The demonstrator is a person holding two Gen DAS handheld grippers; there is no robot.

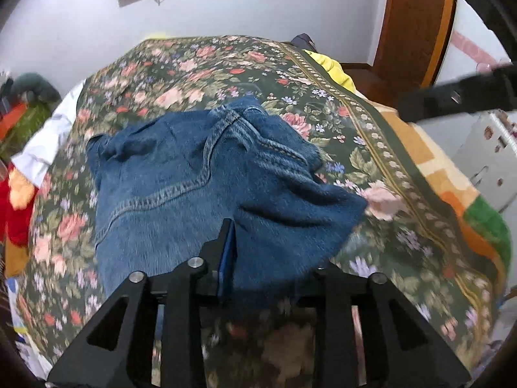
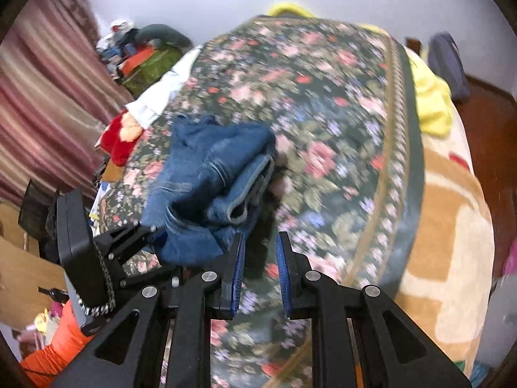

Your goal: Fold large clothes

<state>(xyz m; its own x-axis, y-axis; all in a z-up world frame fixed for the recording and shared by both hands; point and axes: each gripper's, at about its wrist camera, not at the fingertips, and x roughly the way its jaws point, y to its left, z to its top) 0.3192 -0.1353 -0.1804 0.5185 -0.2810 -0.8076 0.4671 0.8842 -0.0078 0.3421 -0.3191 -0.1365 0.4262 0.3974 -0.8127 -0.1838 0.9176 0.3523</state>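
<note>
Denim jeans [image 1: 200,187] draped over left hand-held gripper [image 1: 258,258]

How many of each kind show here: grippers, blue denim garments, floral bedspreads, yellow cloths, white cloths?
Grippers: 2 (left gripper, right gripper)
Blue denim garments: 1 (jeans)
Floral bedspreads: 1 (floral bedspread)
Yellow cloths: 1 (yellow cloth)
White cloths: 1 (white cloth)
Total: 6

Even, soft indoor light; motion blur (heavier right view), fisheye-bent edges
</note>
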